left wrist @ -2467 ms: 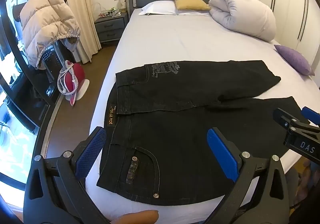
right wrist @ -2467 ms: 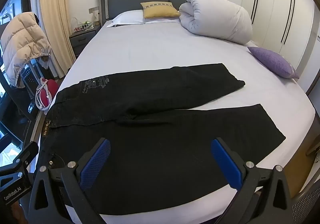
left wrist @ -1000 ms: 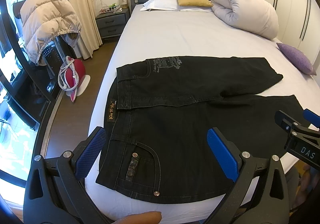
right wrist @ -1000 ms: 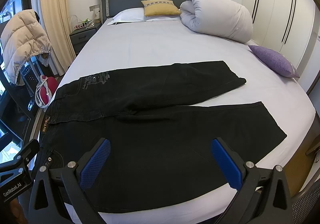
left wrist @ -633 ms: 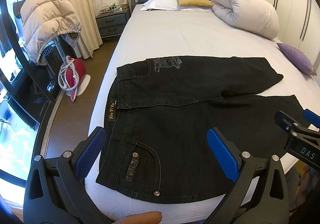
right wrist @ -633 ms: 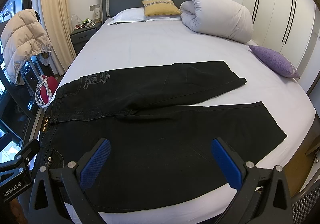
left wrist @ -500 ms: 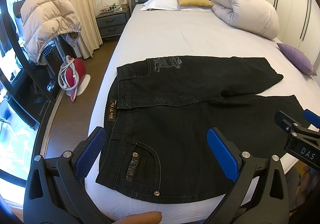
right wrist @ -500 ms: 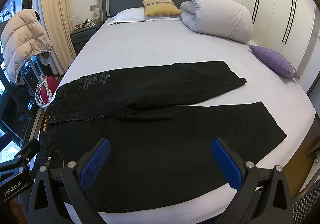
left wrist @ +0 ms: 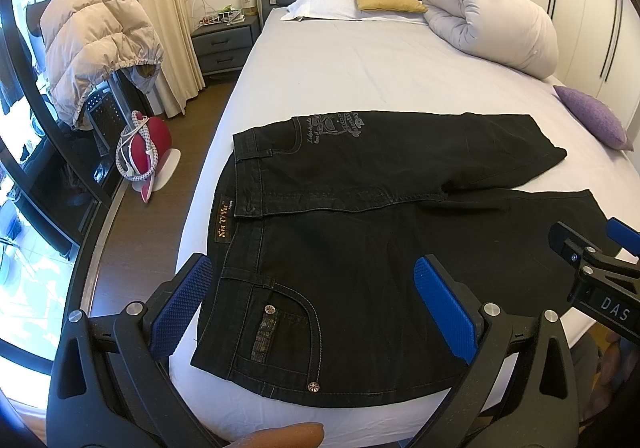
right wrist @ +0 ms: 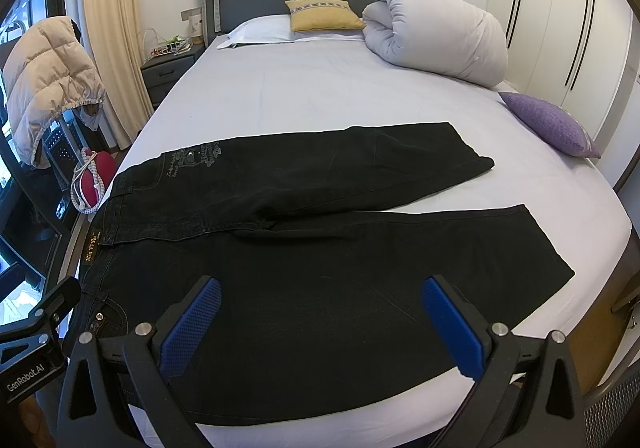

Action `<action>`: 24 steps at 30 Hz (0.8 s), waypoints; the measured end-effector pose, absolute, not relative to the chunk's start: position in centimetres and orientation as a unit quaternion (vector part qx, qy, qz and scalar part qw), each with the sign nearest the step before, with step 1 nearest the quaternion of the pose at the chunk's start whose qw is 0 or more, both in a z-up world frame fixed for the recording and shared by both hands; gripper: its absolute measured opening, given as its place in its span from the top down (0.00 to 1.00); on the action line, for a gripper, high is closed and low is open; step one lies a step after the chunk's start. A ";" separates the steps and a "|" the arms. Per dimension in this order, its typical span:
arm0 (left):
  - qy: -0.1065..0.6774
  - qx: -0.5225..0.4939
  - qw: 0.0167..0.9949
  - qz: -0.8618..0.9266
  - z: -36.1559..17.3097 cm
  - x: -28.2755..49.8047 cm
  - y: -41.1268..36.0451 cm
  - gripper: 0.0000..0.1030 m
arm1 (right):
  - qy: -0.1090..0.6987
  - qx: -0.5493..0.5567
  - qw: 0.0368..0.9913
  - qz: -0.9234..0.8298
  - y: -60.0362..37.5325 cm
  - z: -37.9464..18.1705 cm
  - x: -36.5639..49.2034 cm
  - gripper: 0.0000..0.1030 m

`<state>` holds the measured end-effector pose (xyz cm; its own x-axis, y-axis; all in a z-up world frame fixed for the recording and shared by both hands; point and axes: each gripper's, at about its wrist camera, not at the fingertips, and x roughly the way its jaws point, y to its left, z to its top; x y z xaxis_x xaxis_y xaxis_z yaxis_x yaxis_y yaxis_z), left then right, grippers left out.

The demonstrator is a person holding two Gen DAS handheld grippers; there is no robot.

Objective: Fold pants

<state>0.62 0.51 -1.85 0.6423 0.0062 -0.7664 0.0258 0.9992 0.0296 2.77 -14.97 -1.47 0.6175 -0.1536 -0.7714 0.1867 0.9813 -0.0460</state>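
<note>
Black jeans [left wrist: 360, 248] lie spread flat across the foot end of the bed [left wrist: 360, 67], waistband toward the bed's left edge and both legs running toward the right edge, the far leg angled slightly away from the near one. The left gripper [left wrist: 316, 308] hovers above the hip pocket near the bed's front left corner, its blue-padded fingers [left wrist: 444, 308] wide apart and holding nothing. The right gripper [right wrist: 320, 328] hangs over the near leg by the front edge, fingers [right wrist: 452, 332] likewise spread and empty. A rolled white duvet [right wrist: 436, 39] and yellow cushion [right wrist: 324, 13] sit at the headboard end, a purple cushion [right wrist: 552, 123] at the right edge.
</note>
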 end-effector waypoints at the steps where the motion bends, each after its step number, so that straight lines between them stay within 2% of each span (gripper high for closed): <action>1: 0.423 0.019 0.906 -0.005 -1.9 0.6 0.5 0.00 | 0.427 0.019 0.899 -0.095 -15.0 -1.5 2.8 0.00; 24: 0.414 0.027 0.910 0.012 -2.6 1.0 0.8 0.00 | 0.430 0.019 0.898 -0.090 -14.5 -2.0 3.3 0.00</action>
<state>1.02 0.80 -2.63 0.6573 0.0435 -0.7523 0.0015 0.9983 0.0591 3.31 -14.55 -1.96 0.6137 -0.1453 -0.7760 0.1777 0.9831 -0.0435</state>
